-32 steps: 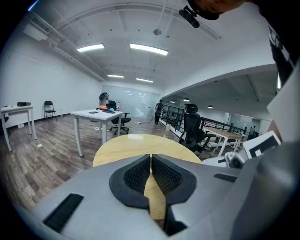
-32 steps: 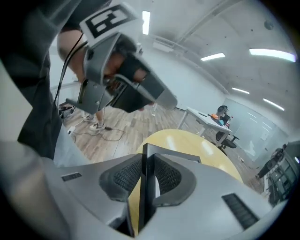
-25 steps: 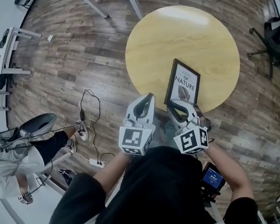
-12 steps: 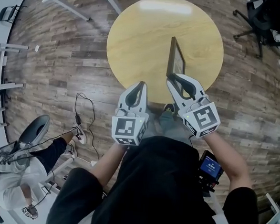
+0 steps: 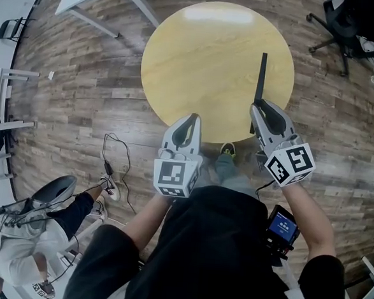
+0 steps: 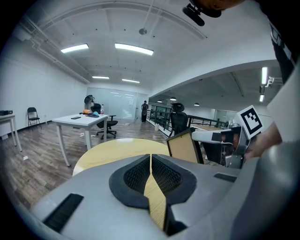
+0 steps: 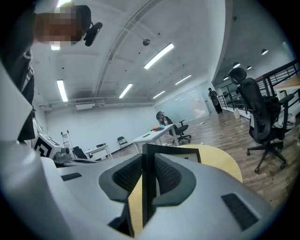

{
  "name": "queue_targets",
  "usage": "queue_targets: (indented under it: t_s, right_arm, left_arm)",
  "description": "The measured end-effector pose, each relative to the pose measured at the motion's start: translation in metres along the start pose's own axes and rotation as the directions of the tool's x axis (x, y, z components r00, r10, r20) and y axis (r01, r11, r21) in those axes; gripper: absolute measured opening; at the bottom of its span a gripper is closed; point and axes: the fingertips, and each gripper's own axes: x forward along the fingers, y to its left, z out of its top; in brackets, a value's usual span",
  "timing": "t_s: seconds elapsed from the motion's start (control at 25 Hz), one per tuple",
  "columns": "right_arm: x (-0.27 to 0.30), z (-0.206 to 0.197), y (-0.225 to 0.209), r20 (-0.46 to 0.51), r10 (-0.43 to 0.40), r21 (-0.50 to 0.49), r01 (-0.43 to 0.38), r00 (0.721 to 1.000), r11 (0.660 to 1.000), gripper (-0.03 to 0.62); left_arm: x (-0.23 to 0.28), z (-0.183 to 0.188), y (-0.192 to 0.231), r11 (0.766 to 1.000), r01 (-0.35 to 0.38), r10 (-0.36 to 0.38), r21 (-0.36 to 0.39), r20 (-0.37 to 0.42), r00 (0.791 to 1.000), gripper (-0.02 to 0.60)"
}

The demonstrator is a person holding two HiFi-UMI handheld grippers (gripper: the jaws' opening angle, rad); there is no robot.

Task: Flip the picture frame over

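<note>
Over table (image 5: pixel 206 57), right tool (image 5: pixel 259 106) clamps picture frame (image 5: pixel 262 71) upright.

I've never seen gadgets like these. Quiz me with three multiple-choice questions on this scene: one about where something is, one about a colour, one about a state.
1. Where is the frame?
A) flat on the table
B) up on edge, in the right gripper
C) on the floor

2. What colour is the round table?
A) white
B) yellow
C) black

3. How do the left gripper's jaws stand?
A) together, empty
B) clamped on the frame
C) wide apart

Answers:
1 B: the head view shows the frame as a thin dark edge sticking up from that gripper's jaws.
2 B: its top is pale yellow wood.
3 A: the left gripper view shows the pads meeting with nothing between them.
</note>
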Motion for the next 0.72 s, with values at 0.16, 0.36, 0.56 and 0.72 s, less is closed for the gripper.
queue_targets:
  t_s: [0.16,0.36,0.56,0.72]
  right_arm:
    - [0.001,0.007,0.004,0.035,0.040,0.063,-0.042,0.999,0.997,0.091]
    - [0.007,0.015,0.016,0.110,0.112,0.223,-0.134,0.988,0.966,0.089]
    - [0.005,0.013,0.012,0.159,0.111,0.346,-0.161,0.981,0.924,0.090]
    - [-0.008,0.017,-0.014,0.192,0.044,0.442,-0.126,0.980,0.888,0.090]
  left_arm:
    - [0.001,0.003,-0.005,1.000,0.004,-0.004,0.004,0.009,1.000,0.029]
    - [-0.003,0.007,-0.002,1.000,-0.009,0.009,0.005,0.014,1.000,0.029]
    - [-0.009,0.005,0.005,1.000,-0.021,0.021,0.004,0.015,1.000,0.029]
    - [-0.009,0.006,0.004,1.000,-0.017,0.017,0.008,0.018,1.000,0.029]
